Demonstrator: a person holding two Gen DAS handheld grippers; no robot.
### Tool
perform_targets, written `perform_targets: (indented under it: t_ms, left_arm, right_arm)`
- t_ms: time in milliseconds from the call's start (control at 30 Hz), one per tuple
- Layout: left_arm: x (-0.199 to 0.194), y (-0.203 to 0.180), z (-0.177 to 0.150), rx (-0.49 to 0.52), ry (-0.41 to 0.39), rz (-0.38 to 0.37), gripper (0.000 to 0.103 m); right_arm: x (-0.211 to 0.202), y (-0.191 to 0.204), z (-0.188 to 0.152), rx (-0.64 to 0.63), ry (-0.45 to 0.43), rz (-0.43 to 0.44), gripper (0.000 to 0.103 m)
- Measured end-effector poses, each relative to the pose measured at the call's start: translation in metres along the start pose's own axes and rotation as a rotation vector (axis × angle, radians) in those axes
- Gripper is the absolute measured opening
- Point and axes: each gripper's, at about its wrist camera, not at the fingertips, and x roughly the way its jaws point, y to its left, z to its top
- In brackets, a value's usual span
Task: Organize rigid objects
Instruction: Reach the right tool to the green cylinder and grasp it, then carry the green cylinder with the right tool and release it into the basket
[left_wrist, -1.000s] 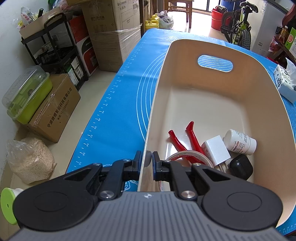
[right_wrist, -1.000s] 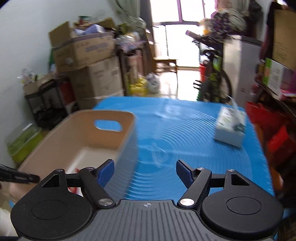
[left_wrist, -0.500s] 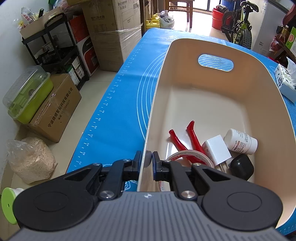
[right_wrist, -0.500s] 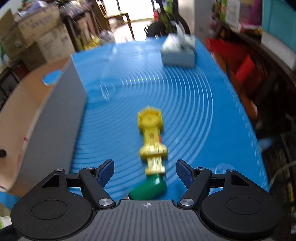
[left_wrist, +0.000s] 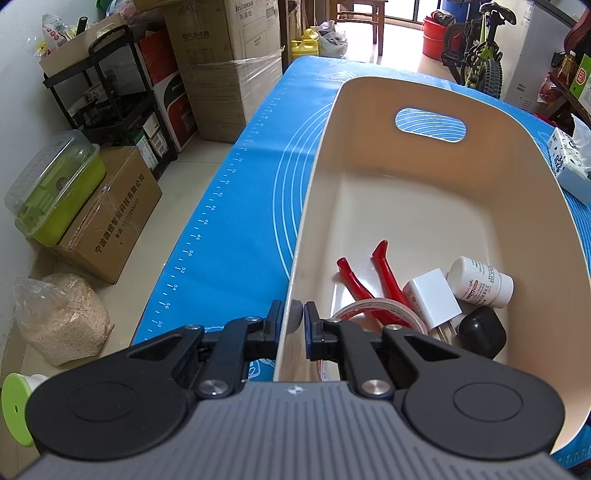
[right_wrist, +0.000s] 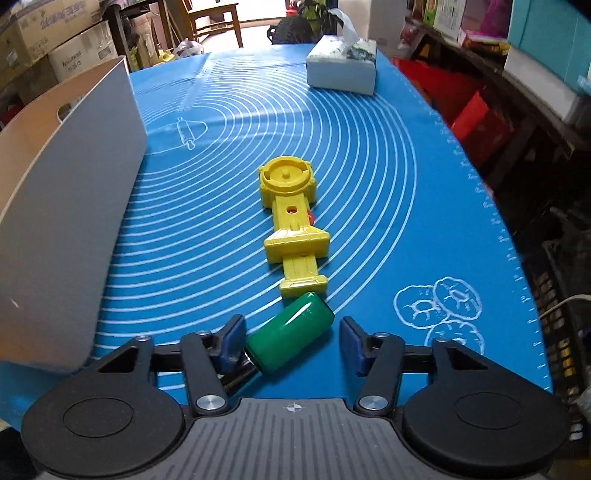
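Green cylinder's (right_wrist: 290, 336) near end hidden

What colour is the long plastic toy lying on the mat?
Yellow: the long plastic toy shows best in the right wrist view.

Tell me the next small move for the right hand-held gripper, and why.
Probably finish closing on the green plastic cylinder. The right hand-held gripper has just been closing; the cylinder lies askew between its jaws on the blue silicone mat, one blue pad beside it, the other apart. The left hand-held gripper clamps the cream plastic bin wall, steadying it for the drop.
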Motion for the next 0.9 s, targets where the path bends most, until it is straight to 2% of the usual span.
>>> perform_targets:
  t_ms: [633, 900]
  left_arm:
    - [0.0, 0.002, 0.0, -0.003, 0.001, -0.009, 0.012]
    - [0.0, 0.002, 0.0, -0.004, 0.001, -0.01, 0.012]
  right_arm:
    - [-0.013, -0.015, 0.002, 0.067, -0.052, -0.002, 0.055]
    - [-0.032, -0.018, 0.016, 0.083, -0.131, 0.026, 0.055]
